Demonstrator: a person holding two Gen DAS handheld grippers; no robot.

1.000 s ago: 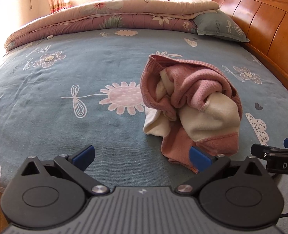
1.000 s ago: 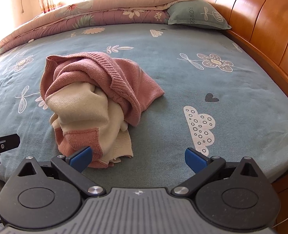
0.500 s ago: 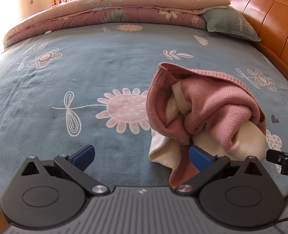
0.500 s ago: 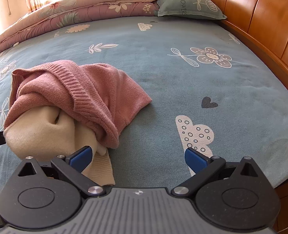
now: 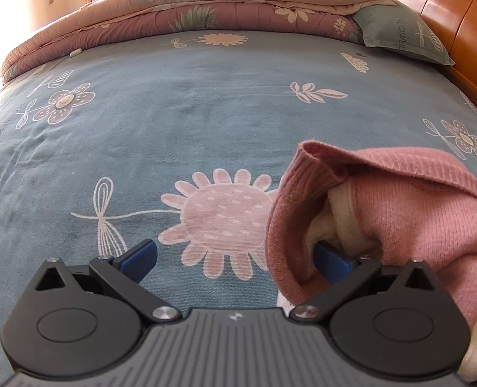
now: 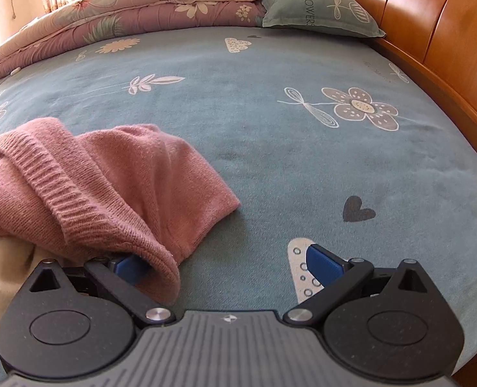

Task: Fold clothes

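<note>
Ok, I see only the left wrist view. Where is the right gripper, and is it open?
Observer: Open. The right gripper is at the sweater's right near edge, its left finger partly under the ribbed hem.
Operator: And its other finger?
Observer: The right finger is over bare sheet, on a cloud print, touching no cloth.
Operator: Does the sweater spread further right?
Observer: A pink flap lies flat, ending short of the heart print.

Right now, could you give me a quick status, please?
Left gripper open, right gripper open. Pink sweater crumpled on bed, unfolded. Nothing blocking.
</note>
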